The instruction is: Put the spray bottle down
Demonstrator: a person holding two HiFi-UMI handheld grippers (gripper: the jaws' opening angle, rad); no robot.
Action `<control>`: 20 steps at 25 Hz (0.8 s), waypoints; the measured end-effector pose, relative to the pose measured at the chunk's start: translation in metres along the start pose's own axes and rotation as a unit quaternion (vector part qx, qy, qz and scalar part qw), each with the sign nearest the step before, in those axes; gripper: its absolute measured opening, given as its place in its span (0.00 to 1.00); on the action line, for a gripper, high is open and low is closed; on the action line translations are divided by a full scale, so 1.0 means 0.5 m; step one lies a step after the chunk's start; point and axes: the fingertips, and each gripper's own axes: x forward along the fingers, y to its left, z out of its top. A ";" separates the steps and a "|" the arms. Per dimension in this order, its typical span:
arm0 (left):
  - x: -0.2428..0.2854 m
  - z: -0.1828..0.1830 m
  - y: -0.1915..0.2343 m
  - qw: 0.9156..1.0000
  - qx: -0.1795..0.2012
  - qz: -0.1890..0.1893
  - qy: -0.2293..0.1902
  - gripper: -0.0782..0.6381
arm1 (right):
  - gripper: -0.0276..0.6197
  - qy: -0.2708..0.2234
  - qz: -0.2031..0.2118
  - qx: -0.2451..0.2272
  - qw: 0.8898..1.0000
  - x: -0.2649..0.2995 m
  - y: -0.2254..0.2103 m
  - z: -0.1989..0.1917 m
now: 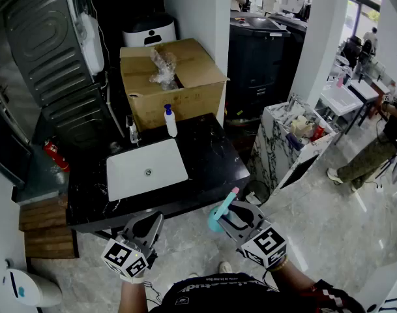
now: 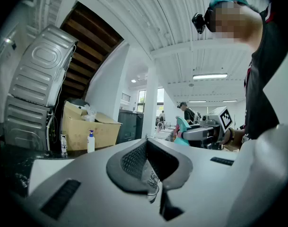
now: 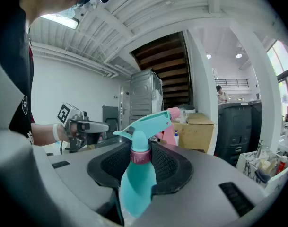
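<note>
Spray bottle (image 3: 136,183) is pinched at its neck between the jaws of your right gripper (image 3: 140,156), in the air short of the black counter (image 1: 211,162) at your 12 o'clock. Let go here and it drops to the floor (image 1: 315,227); land it on the counter's near edge and it may topple off. Your left gripper (image 2: 146,161), at 9 o'clock of the right, has its jaws pressed together on nothing.

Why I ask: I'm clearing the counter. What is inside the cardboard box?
Crumpled clear plastic pokes out of the top of the open cardboard box. Whatever lies beneath it cannot be seen, covered by the plastic and the box's flaps.
</note>
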 end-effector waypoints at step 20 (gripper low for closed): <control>0.013 0.003 -0.042 1.000 -0.014 -0.014 -0.005 0.13 | 0.29 -0.009 -0.004 0.009 1.000 -0.045 -0.004 0.009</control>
